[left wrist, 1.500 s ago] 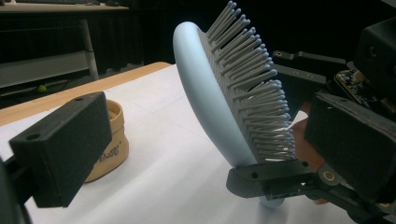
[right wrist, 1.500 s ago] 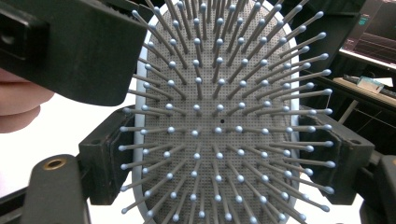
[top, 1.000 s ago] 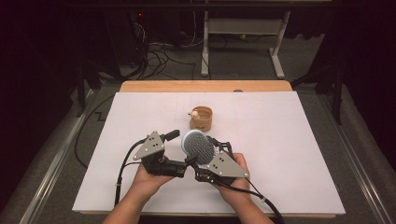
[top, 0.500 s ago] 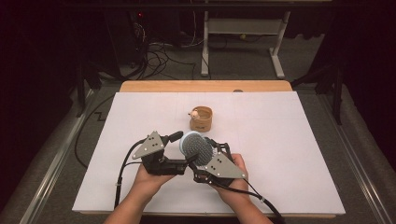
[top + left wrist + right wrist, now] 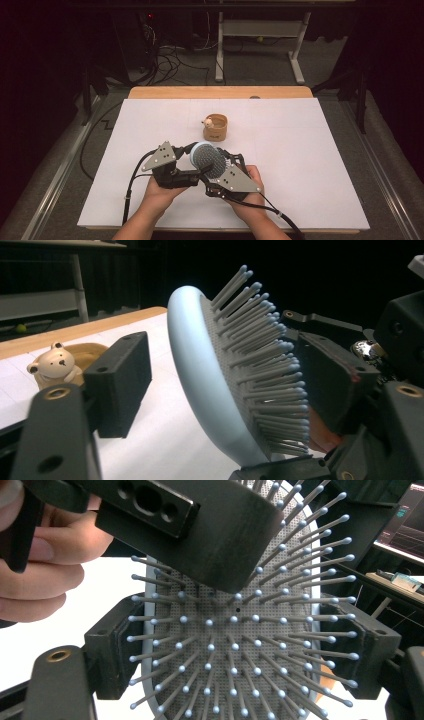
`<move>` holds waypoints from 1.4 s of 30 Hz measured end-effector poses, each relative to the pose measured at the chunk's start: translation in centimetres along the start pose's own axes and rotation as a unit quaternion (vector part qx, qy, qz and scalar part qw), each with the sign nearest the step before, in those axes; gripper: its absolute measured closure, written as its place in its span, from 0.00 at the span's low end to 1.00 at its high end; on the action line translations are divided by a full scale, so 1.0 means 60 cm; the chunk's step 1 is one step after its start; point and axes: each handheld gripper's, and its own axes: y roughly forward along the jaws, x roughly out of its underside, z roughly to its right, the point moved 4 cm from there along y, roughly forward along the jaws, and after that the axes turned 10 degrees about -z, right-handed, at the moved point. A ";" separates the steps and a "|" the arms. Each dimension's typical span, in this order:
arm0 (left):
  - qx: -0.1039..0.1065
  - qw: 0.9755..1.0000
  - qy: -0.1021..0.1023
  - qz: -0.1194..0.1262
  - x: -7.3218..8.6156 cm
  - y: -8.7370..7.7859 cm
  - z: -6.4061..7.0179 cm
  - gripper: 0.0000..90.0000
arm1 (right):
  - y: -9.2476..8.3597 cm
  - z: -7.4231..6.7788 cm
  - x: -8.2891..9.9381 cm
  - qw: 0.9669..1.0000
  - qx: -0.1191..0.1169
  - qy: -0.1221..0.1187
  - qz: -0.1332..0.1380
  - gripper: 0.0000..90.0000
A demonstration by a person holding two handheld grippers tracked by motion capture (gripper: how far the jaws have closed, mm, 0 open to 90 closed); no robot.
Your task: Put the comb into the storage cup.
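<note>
A pale blue hairbrush (image 5: 207,159) with long ball-tipped bristles is held above the white table cover. My right gripper (image 5: 216,167) is shut on it, its two jaws clamping the opposite edges of the brush head (image 5: 235,645). My left gripper (image 5: 199,162) straddles the same head from the left, and its jaws have just been closing. In the left gripper view one pad (image 5: 120,380) stands a little off the smooth back of the brush (image 5: 200,380), while the other pad (image 5: 330,380) meets the bristle tips. A hand grips each tool from below.
A small wooden cup (image 5: 215,127) with a bear figure (image 5: 52,365) on its rim stands just beyond the grippers, mid-table. The white cover (image 5: 310,150) spreads wide on both sides. A wooden table edge (image 5: 220,92) runs along the back, with cables on the floor behind.
The left gripper's jaws have narrowed around the brush head. The brush and the right gripper have kept their place.
</note>
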 end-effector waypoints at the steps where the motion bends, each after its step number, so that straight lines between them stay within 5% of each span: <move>1: 0.003 1.000 0.003 0.000 0.001 0.001 0.000 0.30 | 0.000 0.000 0.000 1.000 0.000 -0.002 -0.001 0.23; 7: 0.008 1.000 0.008 0.002 0.003 0.002 0.003 0.42 | 0.002 0.000 0.001 1.000 0.003 -0.002 -0.004 0.23; 22: 0.008 1.000 -0.012 0.001 -0.001 -0.004 0.003 0.53 | 0.003 -0.002 -0.001 1.000 0.010 -0.011 -0.006 0.23; 42: -0.008 1.000 0.001 0.009 -0.006 -0.010 0.012 0.60 | 0.000 -0.005 -0.006 0.999 0.028 -0.022 -0.002 0.23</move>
